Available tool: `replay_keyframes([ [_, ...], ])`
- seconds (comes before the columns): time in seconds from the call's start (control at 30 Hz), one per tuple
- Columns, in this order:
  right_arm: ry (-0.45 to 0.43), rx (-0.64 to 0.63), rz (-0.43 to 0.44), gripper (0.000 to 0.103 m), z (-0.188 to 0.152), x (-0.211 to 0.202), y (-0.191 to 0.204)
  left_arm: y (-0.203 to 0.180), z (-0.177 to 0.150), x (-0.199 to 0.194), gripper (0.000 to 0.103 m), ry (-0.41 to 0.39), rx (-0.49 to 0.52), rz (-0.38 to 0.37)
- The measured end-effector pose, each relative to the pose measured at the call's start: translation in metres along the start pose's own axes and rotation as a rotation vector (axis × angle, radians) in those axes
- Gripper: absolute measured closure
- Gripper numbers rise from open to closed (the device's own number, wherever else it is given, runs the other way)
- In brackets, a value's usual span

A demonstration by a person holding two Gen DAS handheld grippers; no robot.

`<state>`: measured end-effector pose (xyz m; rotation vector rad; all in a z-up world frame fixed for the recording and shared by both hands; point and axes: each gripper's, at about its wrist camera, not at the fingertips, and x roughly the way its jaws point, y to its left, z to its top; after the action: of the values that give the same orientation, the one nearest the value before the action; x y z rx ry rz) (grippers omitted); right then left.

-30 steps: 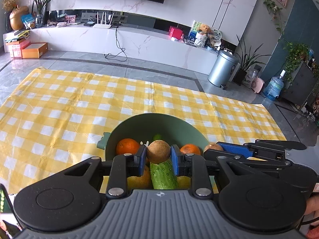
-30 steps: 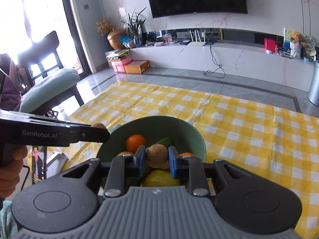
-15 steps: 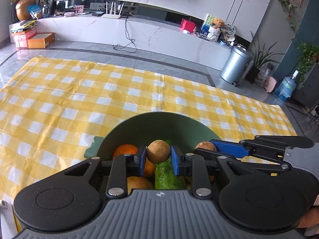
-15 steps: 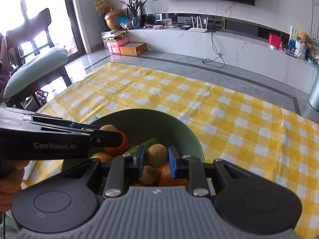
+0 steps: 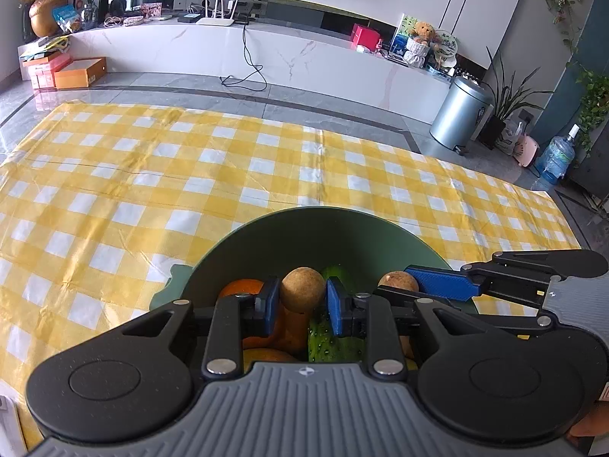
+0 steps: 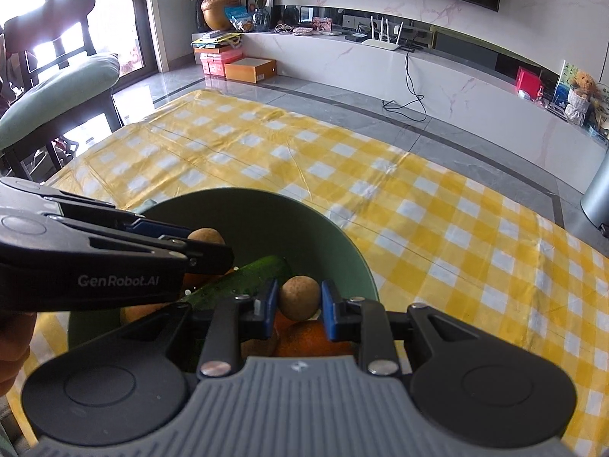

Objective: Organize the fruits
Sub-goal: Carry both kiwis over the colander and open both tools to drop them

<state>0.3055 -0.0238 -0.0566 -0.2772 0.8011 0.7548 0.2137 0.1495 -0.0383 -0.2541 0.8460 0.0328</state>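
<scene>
We see the bowl sitting on the cloth at its near edge. In it a cucumber lies right of an orange. A bin stands far right.

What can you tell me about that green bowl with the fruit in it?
The green bowl is round, deep and smooth, with a matte look like plastic, and a small tab sticks out at its rim. It sits upright on the yellow checked cloth. Inside lie oranges and a cucumber. Both tongs hover over it, each gripping a small brown fruit.
</scene>
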Motion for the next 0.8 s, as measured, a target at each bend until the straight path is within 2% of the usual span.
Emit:
replay_keyframes([
  [0.3, 0.001, -0.01, -0.001, 0.082, -0.002, 0.002, 0.002, 0.0, -0.003, -0.001, 0.073, -0.022, -0.017, 0.001],
  [0.6, -0.011, -0.027, -0.016, 0.081, -0.004, 0.002, 0.004, -0.003, -0.009, -0.004, 0.054, -0.045, -0.037, -0.001],
  [0.67, -0.016, -0.033, -0.018, 0.081, -0.004, 0.0, 0.005, -0.003, -0.009, -0.007, 0.048, -0.048, -0.046, -0.004],
  [0.7, -0.02, -0.034, -0.018, 0.079, -0.004, -0.002, 0.005, -0.004, -0.009, -0.009, 0.047, -0.054, -0.049, -0.006],
  [0.73, -0.025, -0.033, -0.017, 0.07, -0.003, -0.003, 0.005, -0.004, -0.009, -0.012, 0.045, -0.062, -0.05, -0.008],
  [0.8, -0.045, -0.032, -0.014, 0.062, -0.003, -0.009, 0.005, -0.006, -0.009, -0.017, 0.043, -0.079, -0.051, -0.002],
])
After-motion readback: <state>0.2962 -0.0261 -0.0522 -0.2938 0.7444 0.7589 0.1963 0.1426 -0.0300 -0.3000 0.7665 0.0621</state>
